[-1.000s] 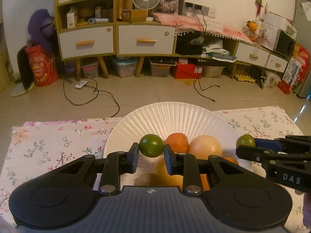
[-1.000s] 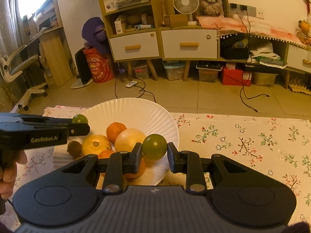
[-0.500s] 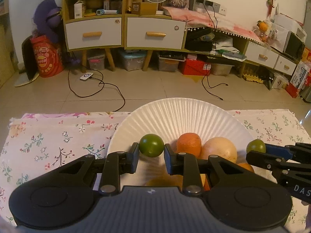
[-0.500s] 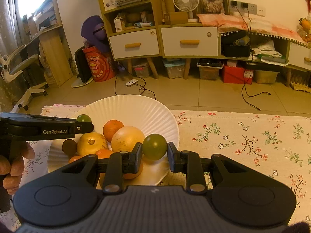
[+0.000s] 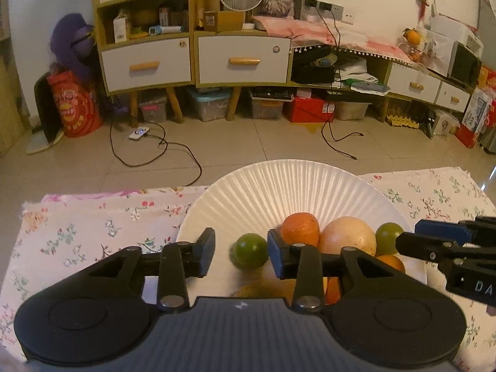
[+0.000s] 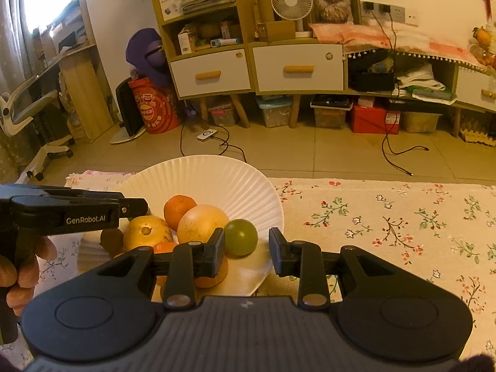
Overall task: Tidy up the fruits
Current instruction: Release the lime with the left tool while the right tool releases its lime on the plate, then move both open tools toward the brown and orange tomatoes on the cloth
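A white paper plate (image 5: 279, 179) on the floral cloth holds an orange (image 5: 300, 228), a pale round fruit (image 5: 347, 235), a yellow fruit (image 6: 147, 232), a kiwi (image 6: 111, 241) and more oranges. My left gripper (image 5: 240, 243) hangs over the plate's near left; its jaws are opening. A blurred green lime (image 5: 250, 250) sits between them near the right pad, clear of the left pad. My right gripper (image 6: 247, 239) is over the plate's (image 6: 201, 167) right edge, jaws opening too. A second green fruit (image 6: 241, 237) lies between its fingers beside the left pad, with a gap to the right pad.
The floral cloth (image 6: 387, 217) stretches right of the plate. A hand (image 6: 18, 276) grips the left gripper's handle. Beyond the table edge lie floor cables (image 5: 155, 152), drawer cabinets (image 5: 241, 59) and storage boxes.
Both grippers were clamped on green fruits; now both sets of jaws have spread and each fruit sits loose between the pads. Neither hand has shifted noticeably.
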The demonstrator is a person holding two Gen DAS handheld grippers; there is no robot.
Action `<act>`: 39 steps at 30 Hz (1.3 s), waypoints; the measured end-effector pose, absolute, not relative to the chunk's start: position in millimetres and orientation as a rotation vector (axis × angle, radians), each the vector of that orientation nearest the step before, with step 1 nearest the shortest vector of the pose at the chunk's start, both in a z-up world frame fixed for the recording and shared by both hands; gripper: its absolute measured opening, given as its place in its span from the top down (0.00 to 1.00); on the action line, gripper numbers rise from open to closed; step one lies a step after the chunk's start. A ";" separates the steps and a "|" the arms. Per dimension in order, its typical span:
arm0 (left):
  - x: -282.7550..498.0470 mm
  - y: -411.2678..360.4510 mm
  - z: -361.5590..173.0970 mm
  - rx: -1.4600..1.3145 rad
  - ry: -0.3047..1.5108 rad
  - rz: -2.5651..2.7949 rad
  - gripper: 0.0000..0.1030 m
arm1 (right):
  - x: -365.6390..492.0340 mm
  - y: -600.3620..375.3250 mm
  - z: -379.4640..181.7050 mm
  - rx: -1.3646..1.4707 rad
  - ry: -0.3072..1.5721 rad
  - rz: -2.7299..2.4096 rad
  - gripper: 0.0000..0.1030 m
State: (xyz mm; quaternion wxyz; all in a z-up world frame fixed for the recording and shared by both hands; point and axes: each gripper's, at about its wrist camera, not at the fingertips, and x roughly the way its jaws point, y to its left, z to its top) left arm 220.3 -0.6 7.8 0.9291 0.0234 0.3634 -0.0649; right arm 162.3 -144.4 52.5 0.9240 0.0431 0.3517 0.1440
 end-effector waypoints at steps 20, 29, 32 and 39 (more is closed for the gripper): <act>170.4 11.0 29.4 0.064 0.719 -0.145 0.24 | 133.2 -141.5 78.1 0.048 0.728 0.256 0.20; 142.8 23.1 33.9 0.043 0.728 -0.126 0.14 | 111.8 -134.5 87.8 0.016 0.741 0.249 0.09; 134.6 27.0 33.9 0.043 0.738 -0.119 0.13 | 106.0 -132.6 89.9 0.015 0.747 0.250 0.05; 118.0 34.0 33.7 0.031 0.759 -0.098 0.13 | 88.4 -124.5 90.6 -0.010 0.764 0.263 0.00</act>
